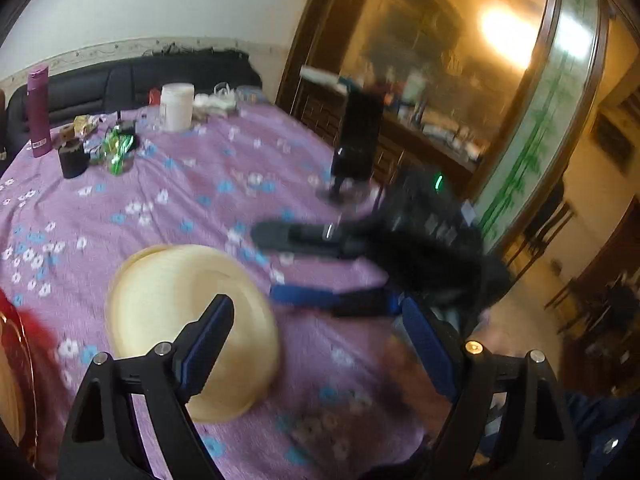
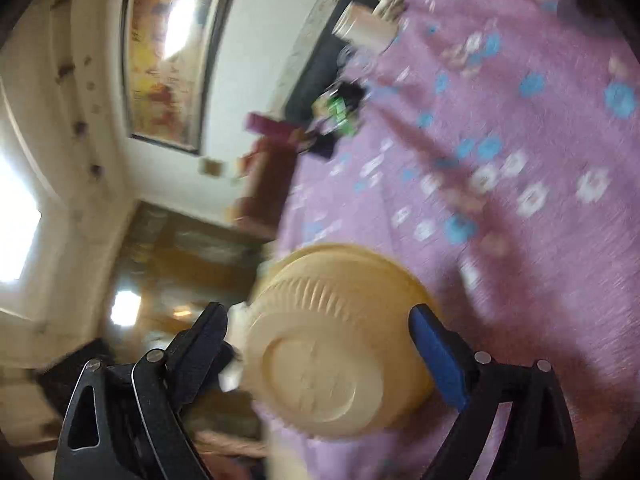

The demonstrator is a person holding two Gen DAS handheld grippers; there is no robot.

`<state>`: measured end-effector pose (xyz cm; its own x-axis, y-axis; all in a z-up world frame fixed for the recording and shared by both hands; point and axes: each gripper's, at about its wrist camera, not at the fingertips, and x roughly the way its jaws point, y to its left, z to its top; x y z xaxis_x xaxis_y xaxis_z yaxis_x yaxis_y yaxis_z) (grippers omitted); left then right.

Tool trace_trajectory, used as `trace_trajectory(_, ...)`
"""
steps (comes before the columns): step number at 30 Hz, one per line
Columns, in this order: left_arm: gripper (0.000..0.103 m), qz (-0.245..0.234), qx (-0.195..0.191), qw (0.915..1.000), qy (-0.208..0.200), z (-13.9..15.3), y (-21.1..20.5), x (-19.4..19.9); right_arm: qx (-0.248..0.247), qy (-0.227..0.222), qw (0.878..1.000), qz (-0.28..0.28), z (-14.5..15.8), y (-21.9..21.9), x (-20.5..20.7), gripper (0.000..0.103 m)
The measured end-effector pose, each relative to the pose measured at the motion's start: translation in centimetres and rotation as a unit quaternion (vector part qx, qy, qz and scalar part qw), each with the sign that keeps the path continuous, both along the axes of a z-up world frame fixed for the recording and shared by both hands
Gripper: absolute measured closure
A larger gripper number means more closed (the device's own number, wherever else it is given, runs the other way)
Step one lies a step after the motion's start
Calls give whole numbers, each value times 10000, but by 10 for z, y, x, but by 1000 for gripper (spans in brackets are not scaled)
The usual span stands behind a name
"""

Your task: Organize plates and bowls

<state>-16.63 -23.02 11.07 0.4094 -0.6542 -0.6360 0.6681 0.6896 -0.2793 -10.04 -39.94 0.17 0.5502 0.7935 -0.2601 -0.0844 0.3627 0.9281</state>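
A cream paper bowl (image 1: 192,332) lies upside down on the purple flowered tablecloth (image 1: 180,200), its far rim tipped up. My left gripper (image 1: 320,332) is open; its left finger is over the bowl's near side. My right gripper (image 1: 276,264), seen in the left wrist view, reaches in from the right with jaws wide apart beside the bowl. In the right wrist view the bowl (image 2: 340,344) shows its ribbed underside between the wide fingers of the right gripper (image 2: 320,320); contact is unclear through blur. A red plate rim (image 1: 16,344) shows at the far left.
At the table's far side stand a purple bottle (image 1: 38,112), a white tub (image 1: 177,106), a dark cup (image 1: 73,158) and green wrappers (image 1: 118,146). A black phone on a stand (image 1: 356,140) is near the right edge. A dark sofa (image 1: 160,76) lies behind.
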Motion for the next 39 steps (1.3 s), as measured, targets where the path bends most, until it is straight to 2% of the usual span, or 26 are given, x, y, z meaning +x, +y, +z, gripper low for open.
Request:
trace_trajectory(1, 18, -70, 99, 9999, 27, -5, -3, -5, 63, -33, 9999, 79, 2, -1, -2, 8)
trace_trajectory(5, 18, 114, -83, 9999, 97, -5, 22, -15, -814, -266, 9963, -125, 19, -11, -21, 8)
trace_trajectory(8, 18, 807, 76, 9966, 134, -5, 56, 0, -1050, -251, 9941, -133, 20, -16, -25, 8)
trace_trajectory(11, 18, 1529, 405, 9868, 350, -20, 78, 25, -972, -164, 9951, -13, 16, -12, -22, 8)
trace_trajectory(14, 18, 1852, 372, 9801, 609, -38, 97, 42, -1136, 38, 9934, 173, 9, 6, -15, 8)
trace_trajectory(16, 18, 1793, 316, 9800, 800, -51, 99, 46, -1131, 153, 9927, 378, 3, 20, -8, 8)
trace_trajectory(19, 24, 1735, 497, 9789, 960, -71, 92, 55, -1539, 504, 9860, 402, -6, 33, 2, 8)
trace_trajectory(20, 24, 1685, 405, 9797, 1012, -76, 93, 57, -1610, 561, 9844, 426, -8, 36, 5, 8)
trace_trajectory(22, 24, 1650, 277, 9803, 1052, -77, 94, 58, -1693, 740, 9811, 581, -16, 45, 13, 8)
trace_trajectory(24, 24, 1589, 294, 9816, 1018, -76, 92, 58, -1819, 666, 9789, 654, -15, 54, 18, 8)
trace_trajectory(28, 24, 1620, 286, 9817, 959, -74, 98, 55, -1673, 648, 9795, 918, -16, 65, 24, 7)
trace_trajectory(30, 22, 1618, 192, 9821, 943, -73, 103, 53, -1386, 648, 9832, 998, -17, 63, 23, 7)
trace_trajectory(35, 17, 1463, -227, 9856, 811, -57, 104, 55, -890, 253, 9909, 980, 4, 56, 12, 7)
trace_trajectory(37, 17, 1335, -501, 9863, 832, -47, 98, 61, -931, 8, 9927, 763, 25, 49, 6, 6)
trace_trajectory(39, 19, 1367, -412, 9885, 500, -36, 87, 64, -1091, -331, 9921, 526, 53, 41, 0, 6)
